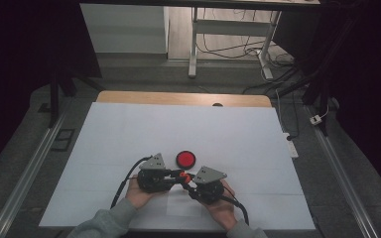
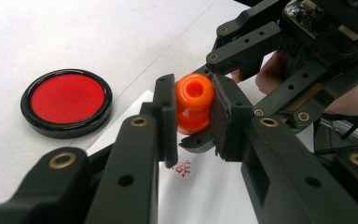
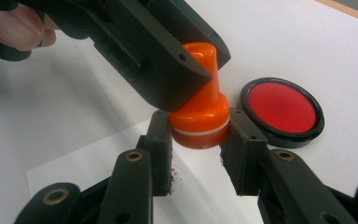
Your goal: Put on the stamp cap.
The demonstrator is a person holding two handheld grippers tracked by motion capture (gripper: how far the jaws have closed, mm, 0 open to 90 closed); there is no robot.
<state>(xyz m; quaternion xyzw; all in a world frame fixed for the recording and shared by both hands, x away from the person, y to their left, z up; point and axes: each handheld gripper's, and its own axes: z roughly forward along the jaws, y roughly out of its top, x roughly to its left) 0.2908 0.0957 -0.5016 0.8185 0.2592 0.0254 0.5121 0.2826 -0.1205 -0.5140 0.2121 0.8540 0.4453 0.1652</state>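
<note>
An orange stamp (image 1: 182, 174) hangs just above the table between both grippers. My left gripper (image 2: 193, 105) is shut on its upper handle (image 2: 194, 93), the pads (image 2: 167, 112) pressing from both sides. My right gripper (image 3: 199, 135) is shut on the stamp's wide base (image 3: 199, 122), with the left gripper reaching in from the upper left over it. In the high view the left gripper (image 1: 175, 177) and right gripper (image 1: 188, 183) meet tip to tip near the front middle of the table. Under the stamp a small red and blue stamped mark (image 2: 183, 169) shows on a paper sheet (image 3: 98, 158).
A round red ink pad (image 1: 185, 159) in a black case lies open just beyond the grippers, also close by as the ink pad (image 2: 66, 100) and ink pad (image 3: 282, 109). A white mat (image 1: 129, 134) covers the wooden table (image 1: 178, 98). A hand holds each gripper.
</note>
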